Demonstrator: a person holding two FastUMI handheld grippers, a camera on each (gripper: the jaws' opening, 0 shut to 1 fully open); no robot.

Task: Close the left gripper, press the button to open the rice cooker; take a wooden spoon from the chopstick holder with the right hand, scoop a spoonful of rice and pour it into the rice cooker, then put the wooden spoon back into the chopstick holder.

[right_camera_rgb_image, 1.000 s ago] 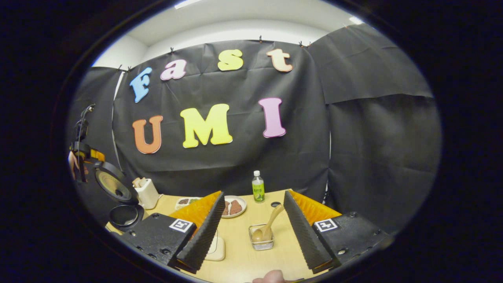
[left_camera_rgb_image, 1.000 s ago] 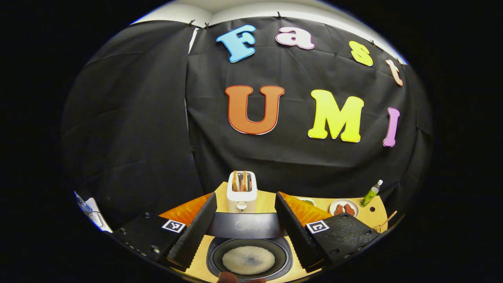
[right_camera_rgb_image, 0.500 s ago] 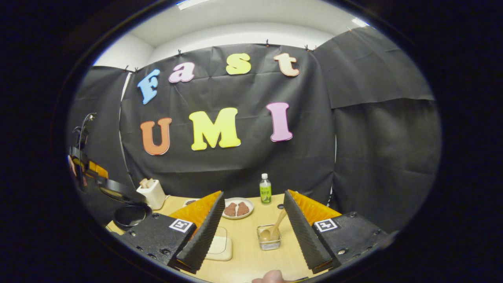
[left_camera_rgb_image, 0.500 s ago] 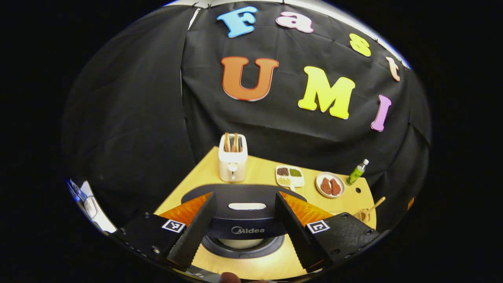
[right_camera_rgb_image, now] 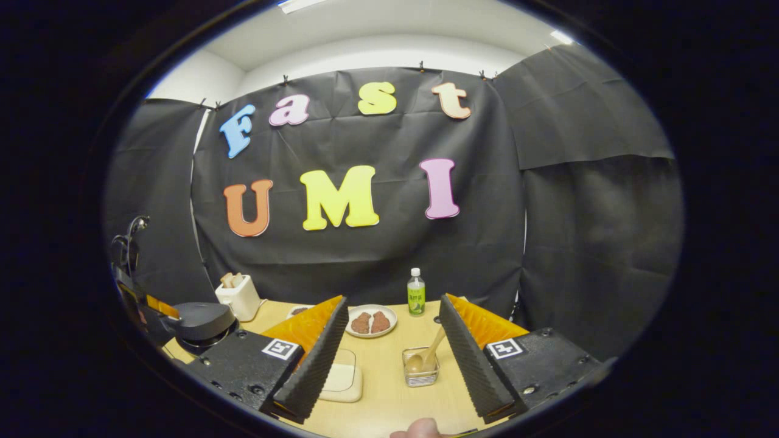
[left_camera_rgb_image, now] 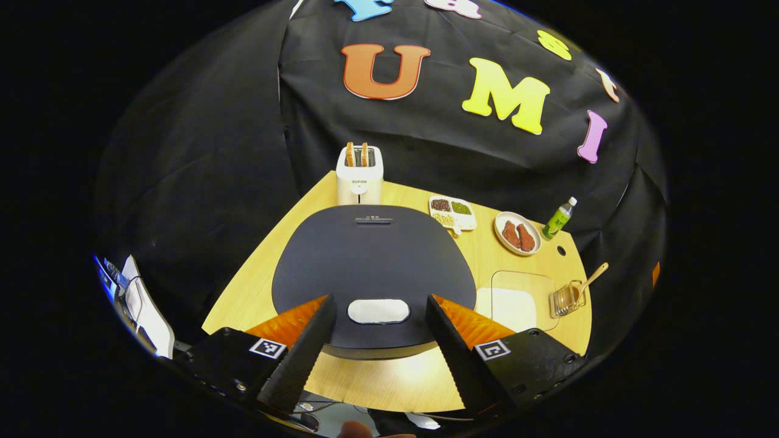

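Left gripper view. The left gripper (left_camera_rgb_image: 378, 350) sat at 6 o'clock with its two fingers spread apart and nothing between them. Above the gap lay the rice cooker (left_camera_rgb_image: 372, 267), lid down, its pale oval button (left_camera_rgb_image: 378, 311) framed by the fingertips without contact. At 12 o'clock from the cooker stood a white toaster (left_camera_rgb_image: 359, 176) holding two slices. Toward 1 o'clock lay a divided snack tray (left_camera_rgb_image: 453, 210), then a plate of brown pieces (left_camera_rgb_image: 518, 233) and a green bottle (left_camera_rgb_image: 559, 218). At 3 o'clock a clear rice container (left_camera_rgb_image: 522, 297) rested on the tabletop (left_camera_rgb_image: 255, 292), and just beside it the chopstick holder (left_camera_rgb_image: 565, 299) carried the wooden spoon (left_camera_rgb_image: 587, 281), handle tilted up and right.

Right gripper view. At 9 o'clock the closed rice cooker (right_camera_rgb_image: 204, 319) appeared, with the toaster (right_camera_rgb_image: 239, 296) behind it. The right gripper (right_camera_rgb_image: 392, 362) at 6 o'clock had its fingers wide apart and held nothing. Between them, from left: the rice container (right_camera_rgb_image: 341, 378), the plate (right_camera_rgb_image: 370, 321), the chopstick holder (right_camera_rgb_image: 420, 372) with the wooden spoon (right_camera_rgb_image: 426, 354) standing in it, and the bottle (right_camera_rgb_image: 416, 292) at 12 o'clock.
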